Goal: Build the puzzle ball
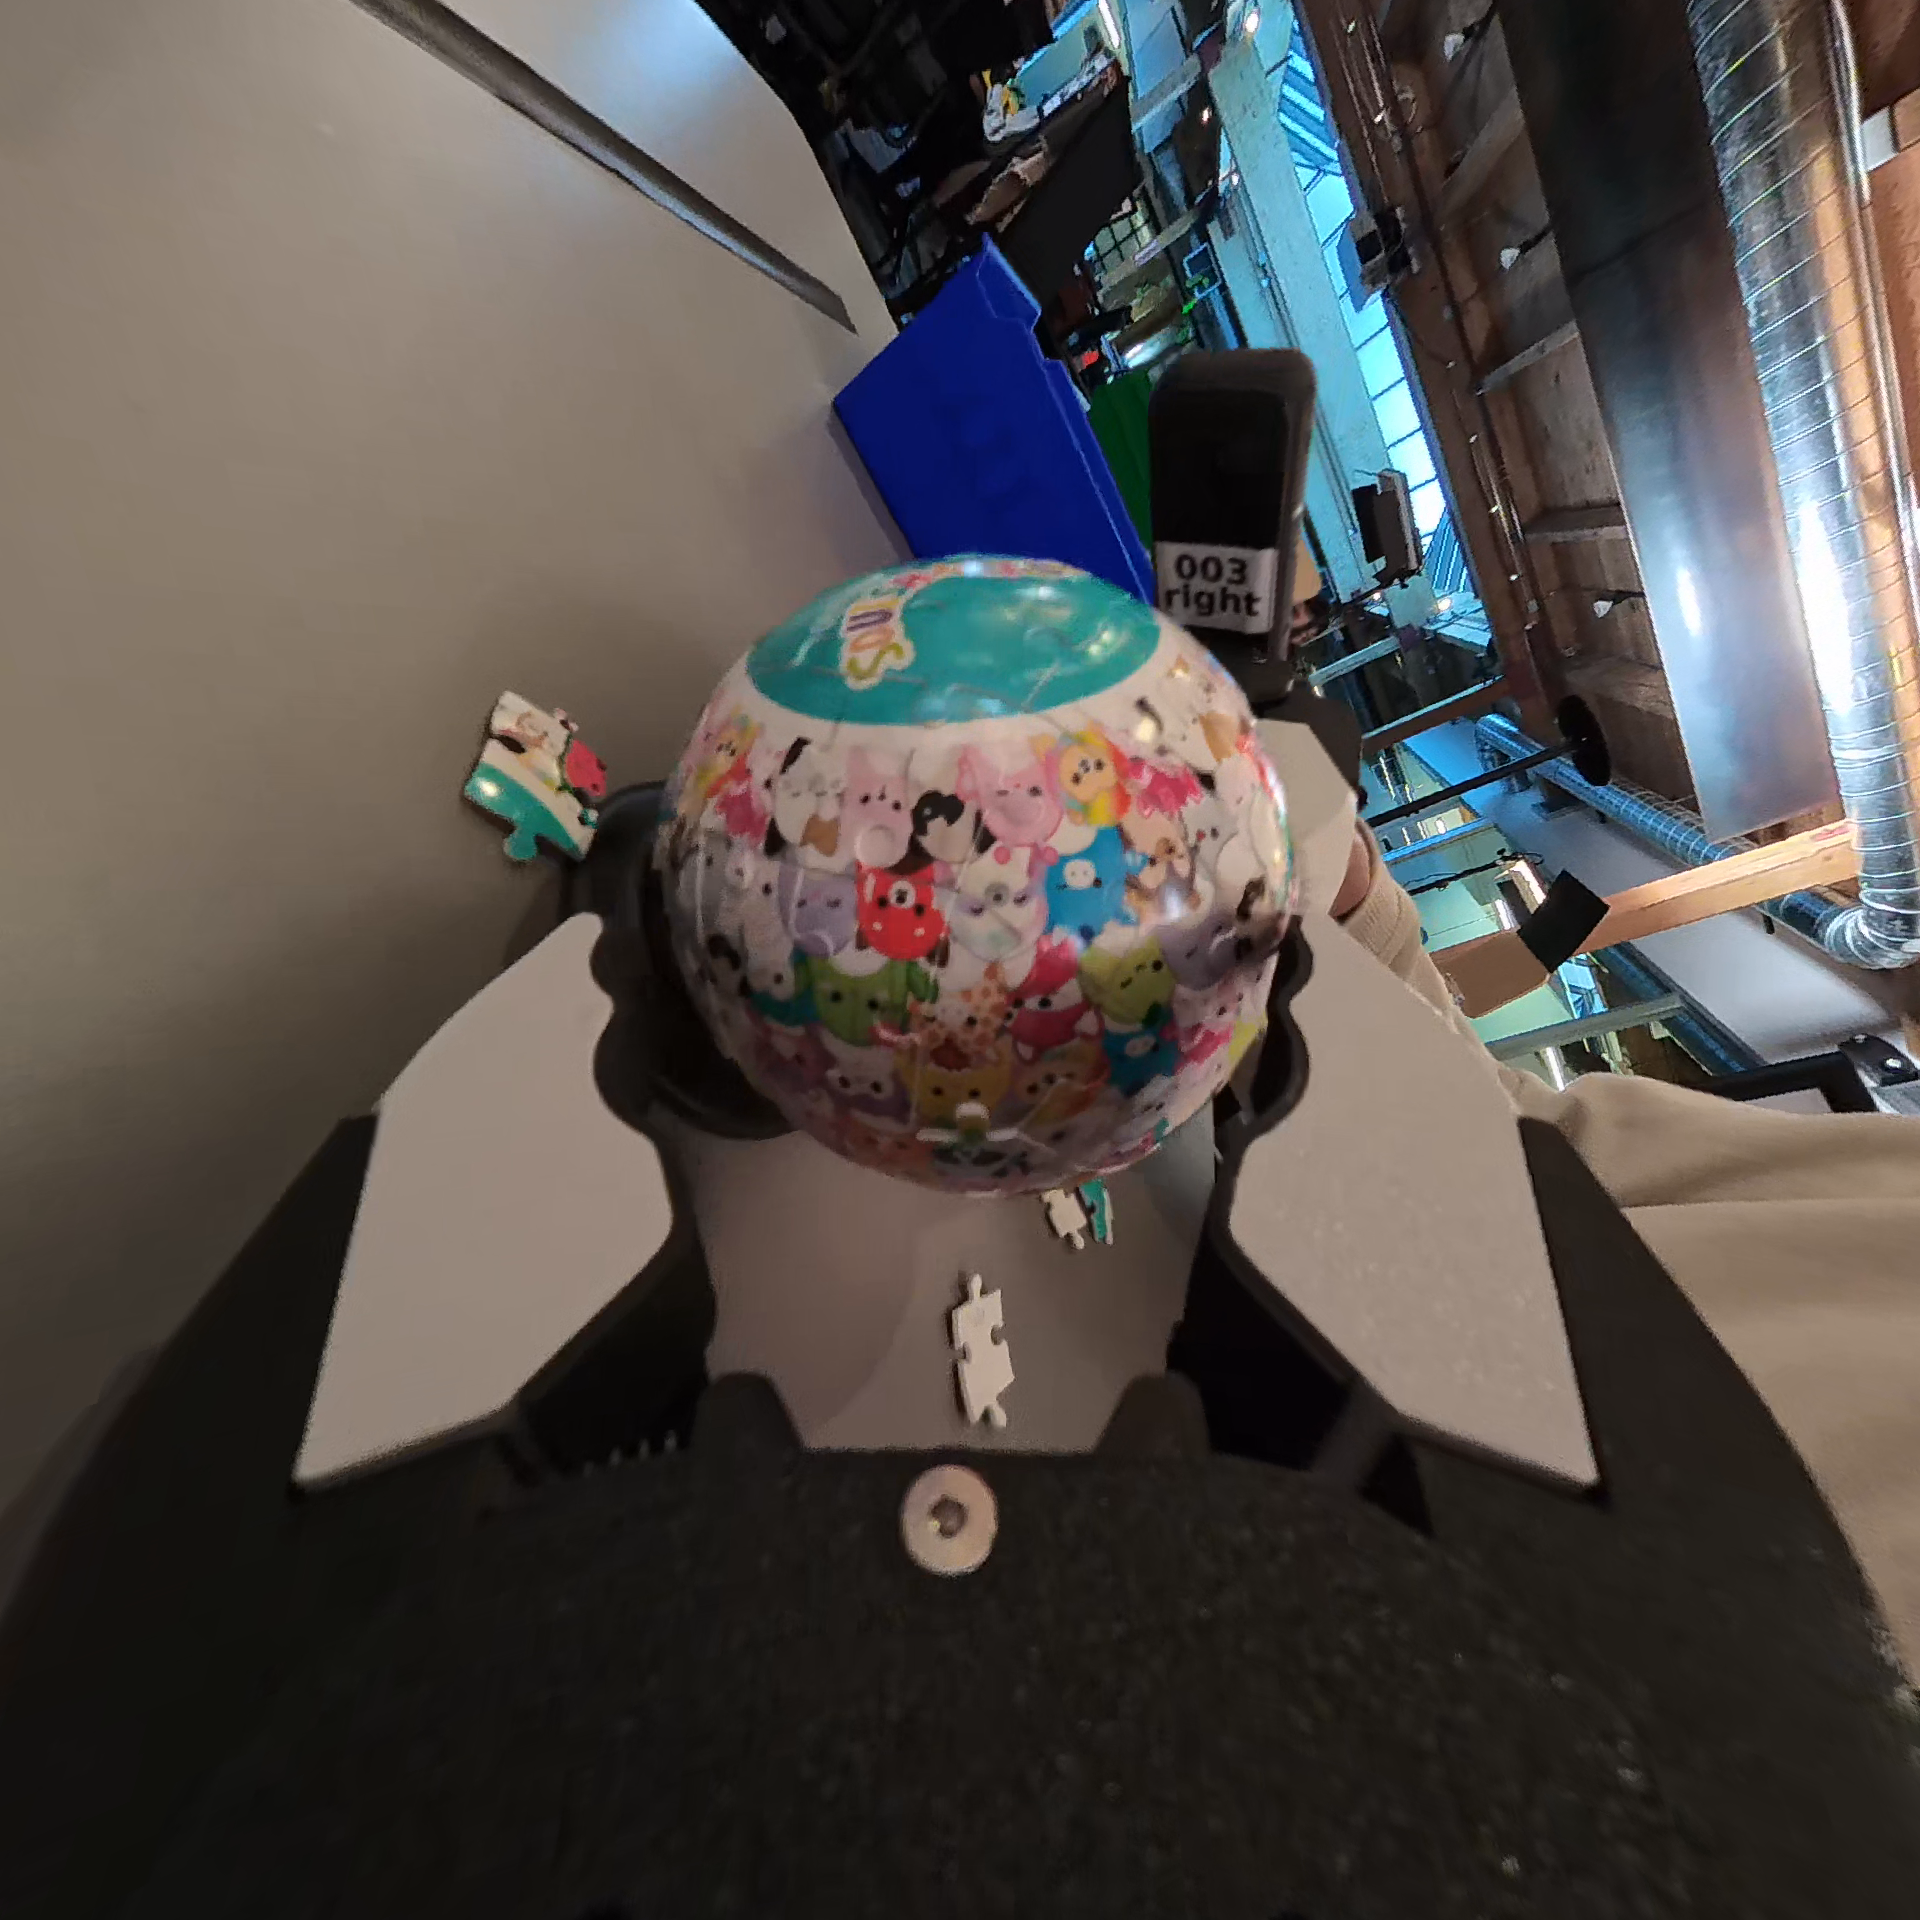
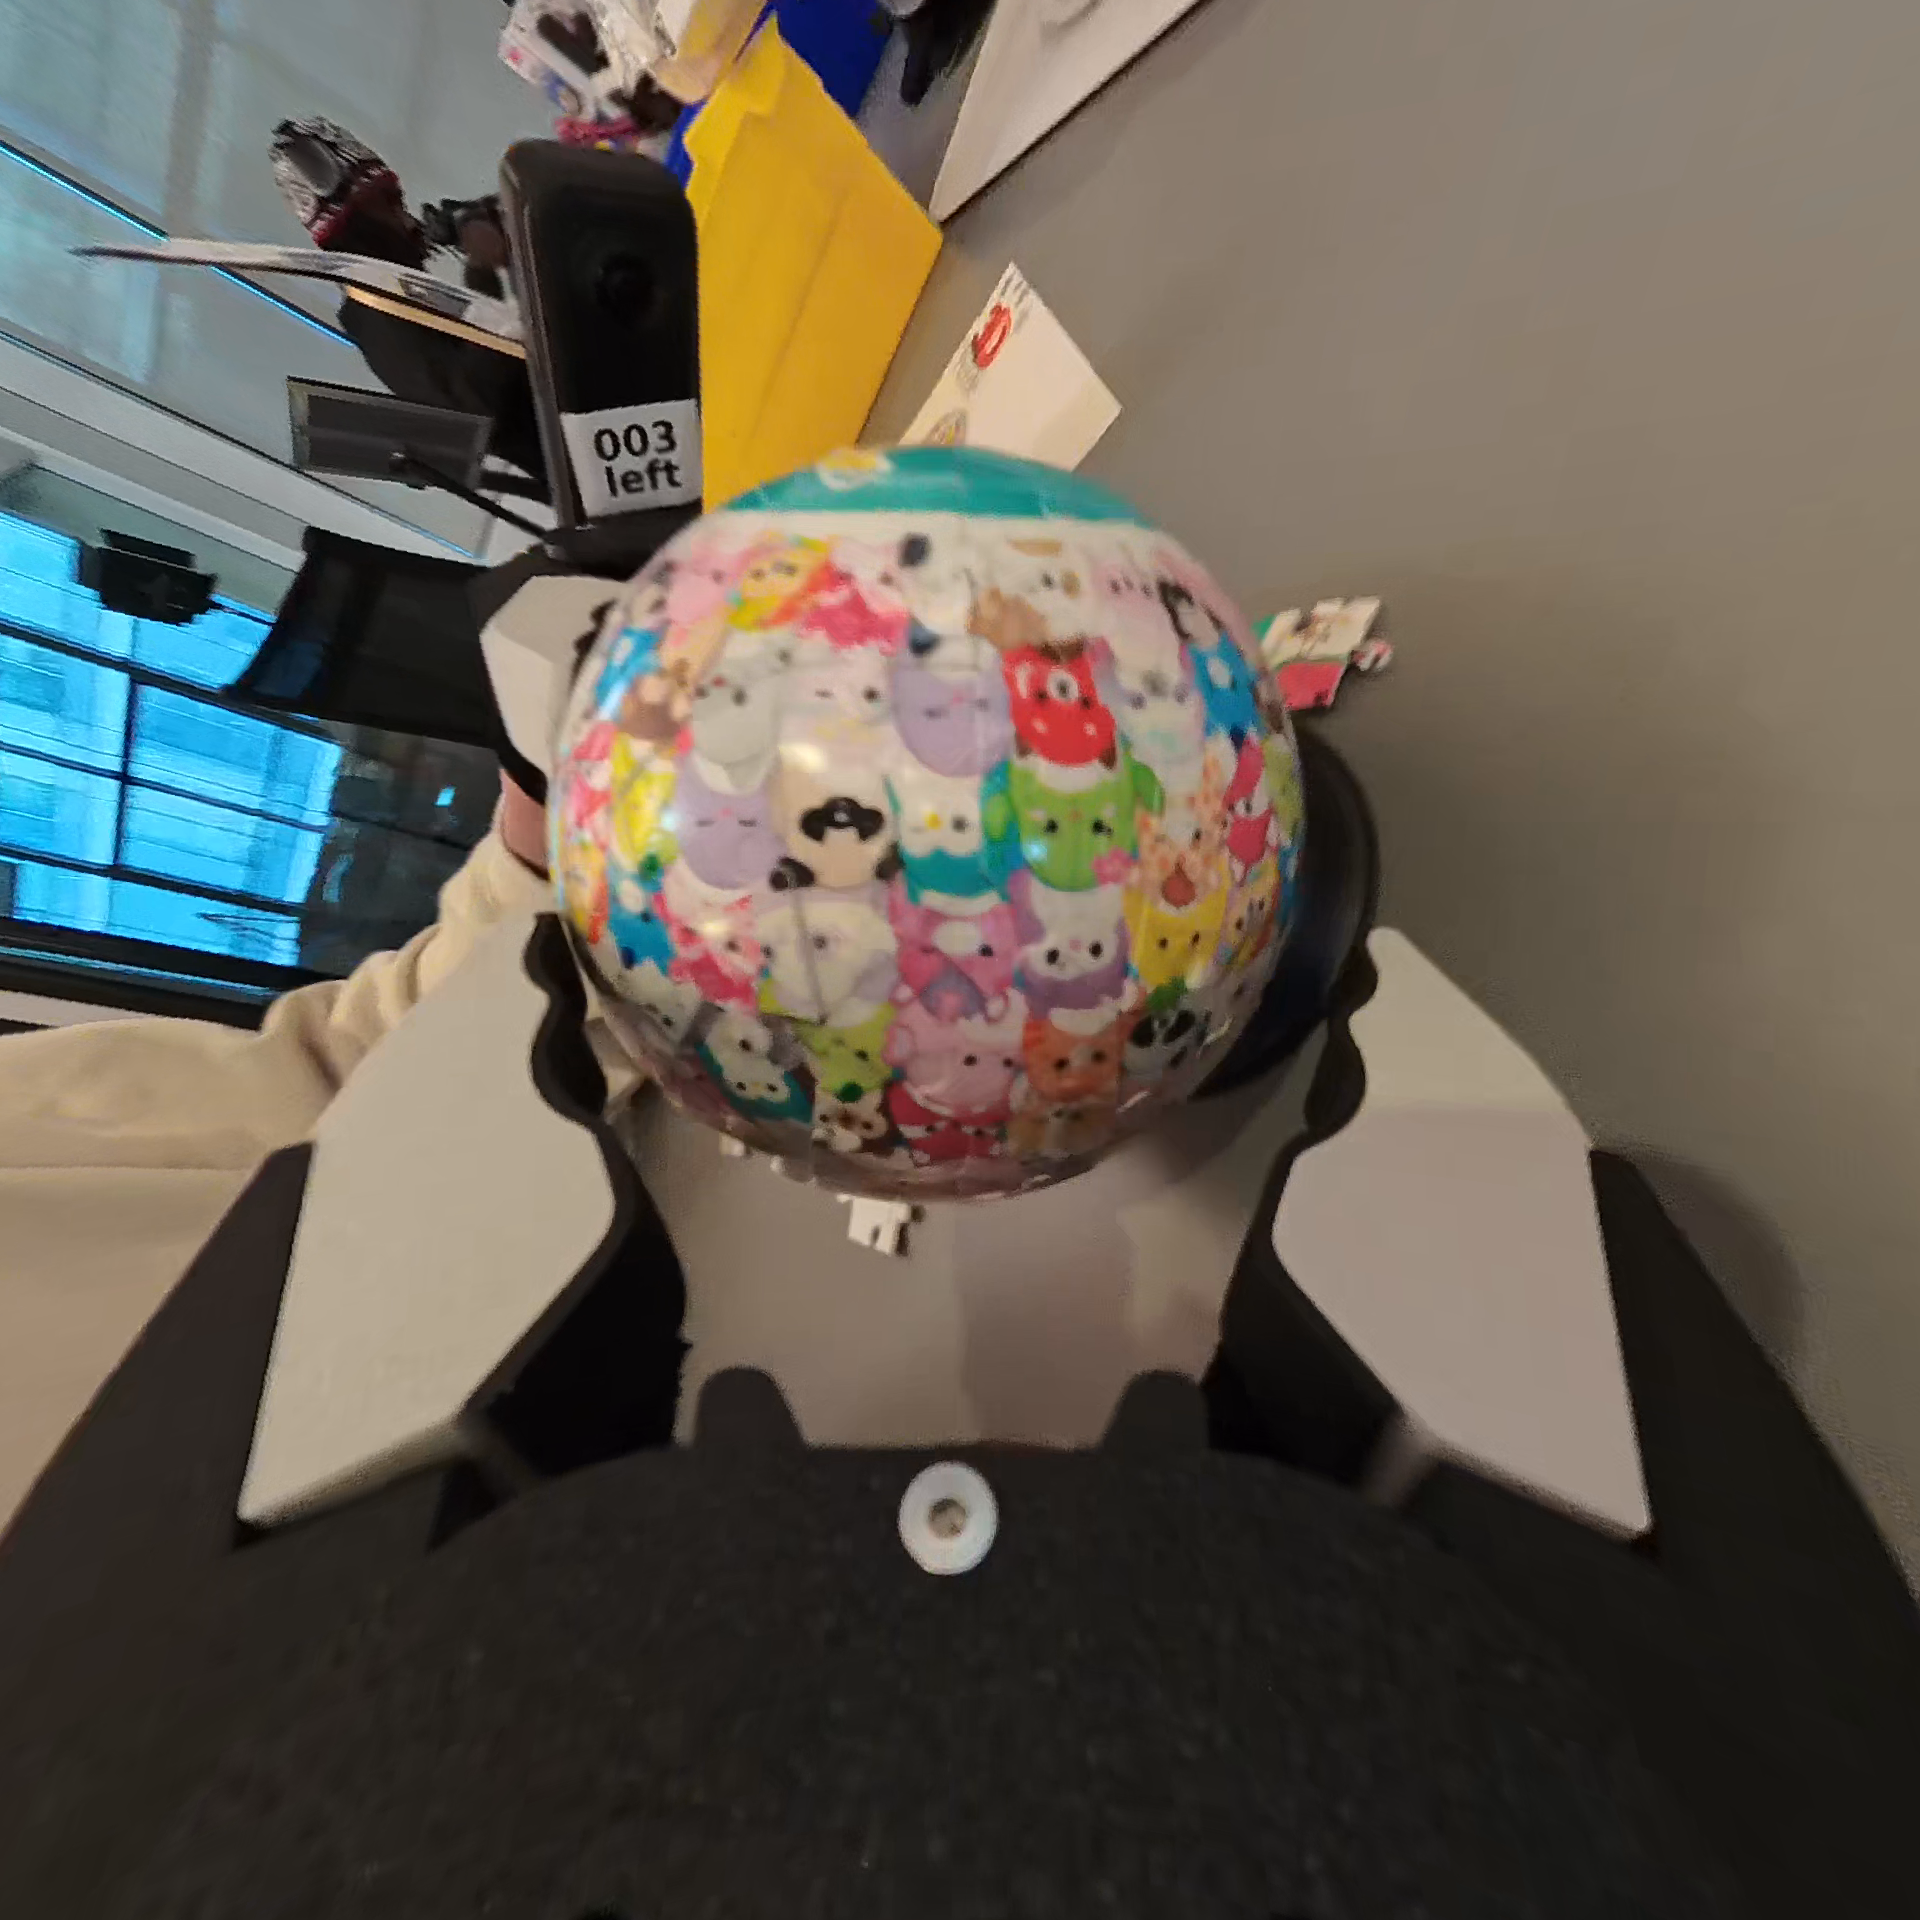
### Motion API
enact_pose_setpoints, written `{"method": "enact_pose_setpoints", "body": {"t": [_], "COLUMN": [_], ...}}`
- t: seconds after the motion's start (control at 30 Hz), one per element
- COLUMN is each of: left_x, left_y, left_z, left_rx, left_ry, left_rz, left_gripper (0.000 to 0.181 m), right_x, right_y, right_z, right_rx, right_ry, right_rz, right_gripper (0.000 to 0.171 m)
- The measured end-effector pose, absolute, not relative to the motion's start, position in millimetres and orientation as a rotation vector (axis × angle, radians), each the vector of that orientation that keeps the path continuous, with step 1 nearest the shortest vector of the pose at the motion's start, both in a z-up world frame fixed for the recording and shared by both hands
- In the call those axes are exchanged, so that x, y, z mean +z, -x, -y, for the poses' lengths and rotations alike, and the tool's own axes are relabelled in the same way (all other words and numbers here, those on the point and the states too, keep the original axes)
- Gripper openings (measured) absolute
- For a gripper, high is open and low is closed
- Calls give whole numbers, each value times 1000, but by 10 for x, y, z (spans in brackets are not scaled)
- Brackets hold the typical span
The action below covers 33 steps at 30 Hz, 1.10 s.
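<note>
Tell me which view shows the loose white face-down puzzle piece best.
Left wrist view: the white piece lies in full outline on the grey table, nearer the camera than the puzzle ball. The right wrist view does not clearly show it.

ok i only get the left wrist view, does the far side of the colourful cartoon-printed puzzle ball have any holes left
Observer: None show in the right wrist view. The colourful cartoon-printed puzzle ball looks closed on that face, though the picture is a bit blurred.
Operator: anything past it on the table that i cant see
Observer: A white printed paper sheet lies flat on the grey table, beyond the ball.
Operator: and next to that
Observer: A yellow flat-sided container sits beside the sheet, at the table's far edge.
</note>
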<state>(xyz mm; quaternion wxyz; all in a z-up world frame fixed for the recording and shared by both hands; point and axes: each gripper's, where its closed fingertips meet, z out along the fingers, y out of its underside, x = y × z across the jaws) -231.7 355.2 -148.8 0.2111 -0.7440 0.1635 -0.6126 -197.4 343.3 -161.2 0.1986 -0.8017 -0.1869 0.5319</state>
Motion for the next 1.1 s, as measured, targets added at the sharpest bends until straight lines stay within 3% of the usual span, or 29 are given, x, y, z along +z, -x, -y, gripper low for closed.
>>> {"method": "enact_pose_setpoints", "body": {"t": [0.33,0.73,1.1], "left_x": [-1468,-350,269], "left_y": [2209,2266,2336], "left_z": [-3423,-3683,-3722], "left_rx": [-1653,-1312,-1083], "left_ry": [2062,1736,1641], "left_rz": [-586,-824,-925], "left_gripper": [119,119,118], "right_x": [-1574,-377,237], "right_y": [2137,2199,2257], "right_z": [-3388,-3745,-3783], "right_rx": [1501,1237,1165], "right_ry": [2165,1668,1485], "right_rz": [641,903,1028], "right_gripper": [133,132,132]}}
